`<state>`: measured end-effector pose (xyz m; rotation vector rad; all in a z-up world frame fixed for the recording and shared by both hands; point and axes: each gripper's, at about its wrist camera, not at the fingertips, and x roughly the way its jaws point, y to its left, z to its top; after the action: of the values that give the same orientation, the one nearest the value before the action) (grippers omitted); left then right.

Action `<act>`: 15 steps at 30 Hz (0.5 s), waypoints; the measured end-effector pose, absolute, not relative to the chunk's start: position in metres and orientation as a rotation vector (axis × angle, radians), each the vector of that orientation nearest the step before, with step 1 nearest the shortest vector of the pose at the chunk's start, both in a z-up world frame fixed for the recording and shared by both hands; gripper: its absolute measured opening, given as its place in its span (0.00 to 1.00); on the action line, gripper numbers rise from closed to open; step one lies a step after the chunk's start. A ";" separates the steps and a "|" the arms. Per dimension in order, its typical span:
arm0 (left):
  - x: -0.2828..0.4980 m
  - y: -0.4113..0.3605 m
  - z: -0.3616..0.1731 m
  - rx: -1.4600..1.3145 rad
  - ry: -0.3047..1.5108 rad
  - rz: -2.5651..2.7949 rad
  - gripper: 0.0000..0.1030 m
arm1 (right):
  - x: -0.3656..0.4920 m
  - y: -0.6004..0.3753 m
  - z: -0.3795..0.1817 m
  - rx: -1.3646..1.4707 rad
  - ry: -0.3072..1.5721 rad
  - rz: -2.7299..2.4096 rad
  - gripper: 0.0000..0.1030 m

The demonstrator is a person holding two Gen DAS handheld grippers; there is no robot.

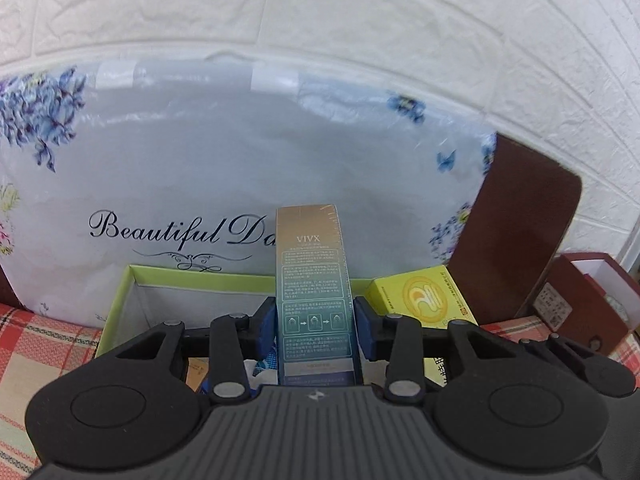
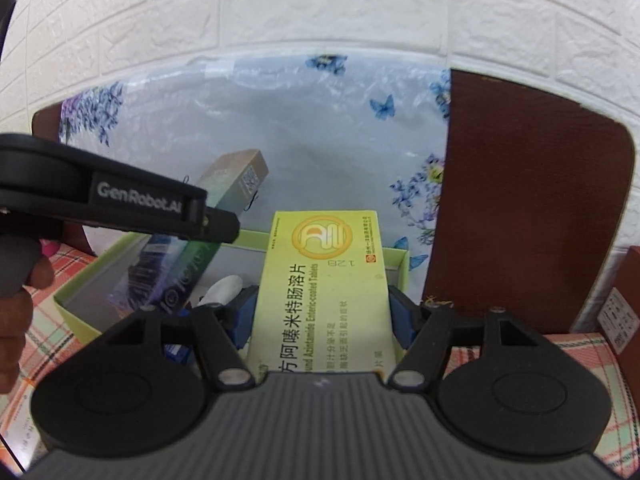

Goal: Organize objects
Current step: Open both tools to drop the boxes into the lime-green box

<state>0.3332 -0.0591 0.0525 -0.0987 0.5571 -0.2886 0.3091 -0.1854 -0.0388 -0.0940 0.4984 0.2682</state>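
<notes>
My left gripper (image 1: 315, 320) is shut on a tall teal and gold VIVX box (image 1: 314, 280), held upright over an open green-rimmed box (image 1: 120, 300). My right gripper (image 2: 322, 312) is shut on a yellow tablet box (image 2: 320, 276), held above the right side of the same green-rimmed box (image 2: 80, 276). In the right wrist view the left gripper's black body (image 2: 120, 204) crosses from the left with the VIVX box (image 2: 228, 188) tilted in it. The yellow tablet box (image 1: 420, 296) shows right of the VIVX box in the left wrist view. Small items lie inside the green box, mostly hidden.
A white floral "Beautiful Day" bag (image 1: 240, 152) stands behind the green box against a white brick wall (image 1: 360, 8). A brown board (image 2: 528, 200) leans at the right. A dark red box (image 1: 588, 300) sits far right. A red plaid cloth (image 1: 40, 340) covers the table.
</notes>
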 end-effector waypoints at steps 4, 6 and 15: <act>0.329 -0.051 0.043 -0.090 0.504 -0.236 0.79 | 0.308 -0.182 -0.049 -0.152 0.477 0.276 0.86; 0.328 -0.048 0.042 -0.091 0.498 -0.236 0.80 | 0.305 -0.181 -0.051 -0.169 0.471 0.269 0.90; 0.298 -0.048 0.061 -0.051 0.499 -0.205 0.80 | 0.277 -0.191 -0.028 -0.149 0.437 0.250 1.00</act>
<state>0.2981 -0.0484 0.0609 -0.0513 0.4988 -0.2054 0.2774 -0.1905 -0.0281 -0.1492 0.4373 0.2502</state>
